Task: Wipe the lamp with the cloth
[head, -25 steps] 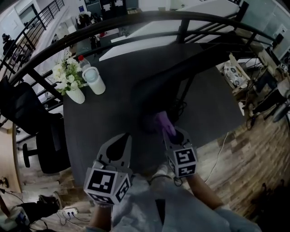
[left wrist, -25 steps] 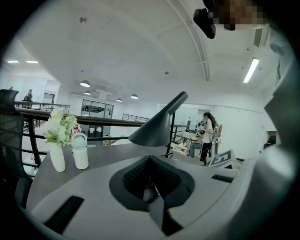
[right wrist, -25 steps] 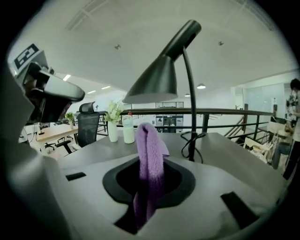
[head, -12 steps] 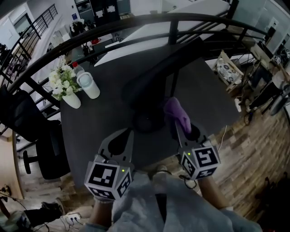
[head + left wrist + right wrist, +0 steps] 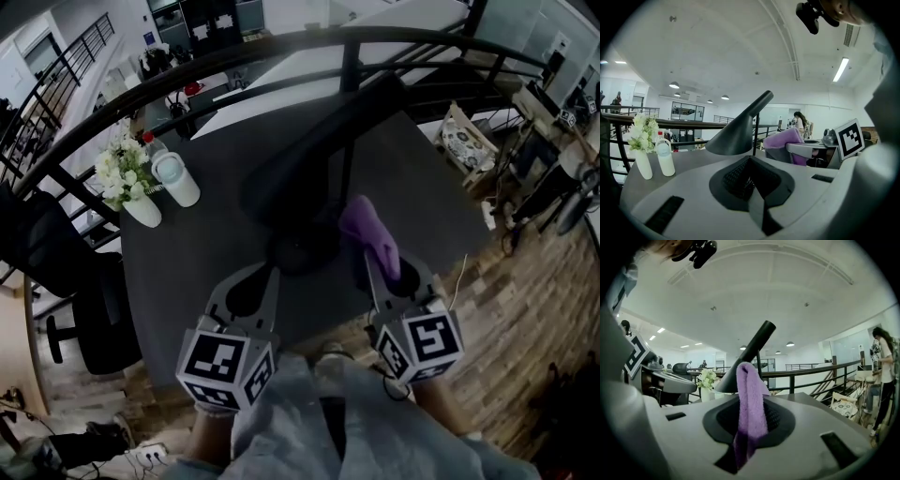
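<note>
Beside the lamp (image 5: 300, 178), right gripper (image 5: 380, 277) tight on cloth (image 5: 370, 230) (left gripper (image 5: 251, 281) closed, empty).

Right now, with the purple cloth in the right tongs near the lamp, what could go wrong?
The lamp stands on a thin stem with nothing steadying it. The left tongs are shut and empty, so a firm wipe might tip it. The cloth is pinched only along a narrow fold in the right tongs and might slip out when rubbed.

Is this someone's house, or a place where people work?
Probably an office, maybe upstairs: an office chair, a long ceiling light and a black railing beside the table.
</note>
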### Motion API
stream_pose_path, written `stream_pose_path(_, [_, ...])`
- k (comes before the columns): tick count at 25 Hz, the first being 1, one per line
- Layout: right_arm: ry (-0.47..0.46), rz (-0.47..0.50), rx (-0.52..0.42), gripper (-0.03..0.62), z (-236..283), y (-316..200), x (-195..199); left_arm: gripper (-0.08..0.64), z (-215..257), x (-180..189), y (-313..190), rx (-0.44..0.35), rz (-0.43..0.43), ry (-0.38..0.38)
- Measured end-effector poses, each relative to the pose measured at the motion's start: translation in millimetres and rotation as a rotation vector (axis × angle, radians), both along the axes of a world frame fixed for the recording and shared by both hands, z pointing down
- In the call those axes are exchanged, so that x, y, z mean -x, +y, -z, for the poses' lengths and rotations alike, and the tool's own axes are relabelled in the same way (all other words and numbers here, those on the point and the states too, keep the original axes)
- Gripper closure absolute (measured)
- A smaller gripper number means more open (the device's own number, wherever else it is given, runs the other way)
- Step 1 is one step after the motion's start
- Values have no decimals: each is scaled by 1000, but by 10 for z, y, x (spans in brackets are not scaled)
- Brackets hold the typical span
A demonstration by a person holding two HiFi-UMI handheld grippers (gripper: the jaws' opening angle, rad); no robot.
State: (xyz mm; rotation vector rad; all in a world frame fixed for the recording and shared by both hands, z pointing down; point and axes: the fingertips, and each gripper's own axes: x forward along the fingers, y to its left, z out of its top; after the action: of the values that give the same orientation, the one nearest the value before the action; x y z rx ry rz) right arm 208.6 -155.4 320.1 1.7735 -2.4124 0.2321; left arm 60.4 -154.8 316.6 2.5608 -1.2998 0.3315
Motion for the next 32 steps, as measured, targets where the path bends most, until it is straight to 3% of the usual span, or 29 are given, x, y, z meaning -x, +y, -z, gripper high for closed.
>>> stream_pose_path(13, [-13,-38,-31,537,64,57,-154,546,-14,-94,48,4,2,-1])
stream_pose_path(32, [-37,-52,-6,537,6,107,-236,546,-17,-150,99,5,-14,0])
